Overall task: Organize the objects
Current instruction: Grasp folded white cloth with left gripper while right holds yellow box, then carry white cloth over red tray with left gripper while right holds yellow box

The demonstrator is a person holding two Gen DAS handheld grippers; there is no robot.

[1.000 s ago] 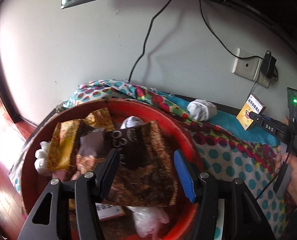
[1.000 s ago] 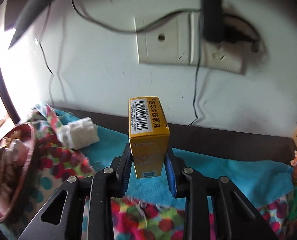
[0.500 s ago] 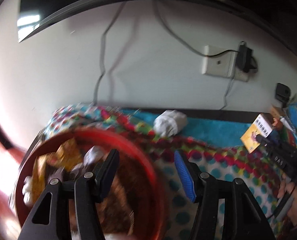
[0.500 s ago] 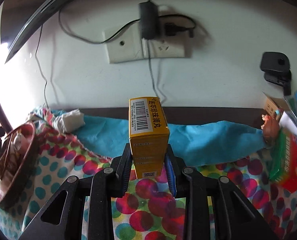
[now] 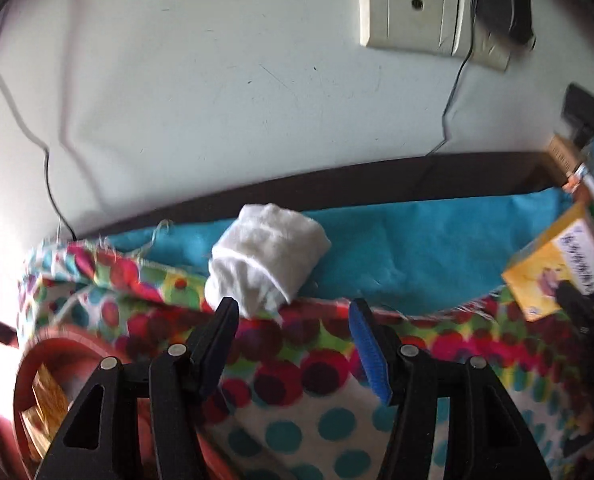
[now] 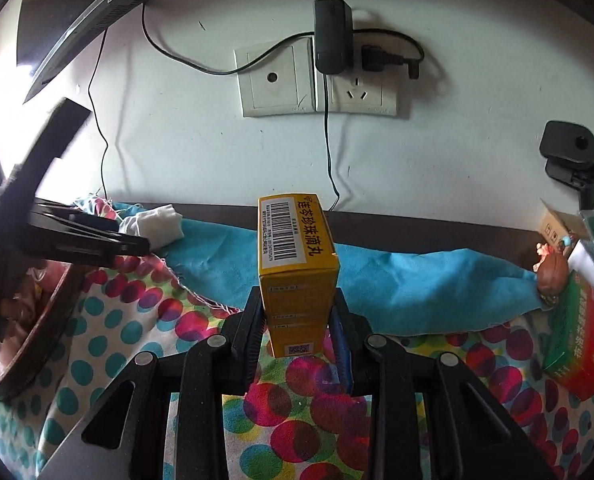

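My right gripper (image 6: 297, 316) is shut on a yellow medicine box (image 6: 295, 256) and holds it upright above the polka-dot cloth (image 6: 289, 400). The box also shows at the right edge of the left wrist view (image 5: 557, 268). My left gripper (image 5: 293, 312) is open and empty, just in front of a rolled white cloth (image 5: 267, 258) that lies on the blue cloth (image 5: 409, 248). The white roll shows in the right wrist view (image 6: 155, 222) too, beside my left gripper's fingers (image 6: 97, 240). A red basin (image 5: 49, 356) with snack packets sits at the lower left.
A wall with a socket plate (image 6: 317, 80), a black charger (image 6: 333, 40) and cables stands close behind. A green and red box (image 6: 581, 344), a small brown figurine (image 6: 553, 272) and a cardboard box (image 6: 557, 228) lie at the right. A dark monitor edge (image 6: 77, 28) hangs at the upper left.
My left gripper has swung right, away from above the red basin, to the rolled white cloth. My right gripper has drawn back from the wall with the yellow box still held.
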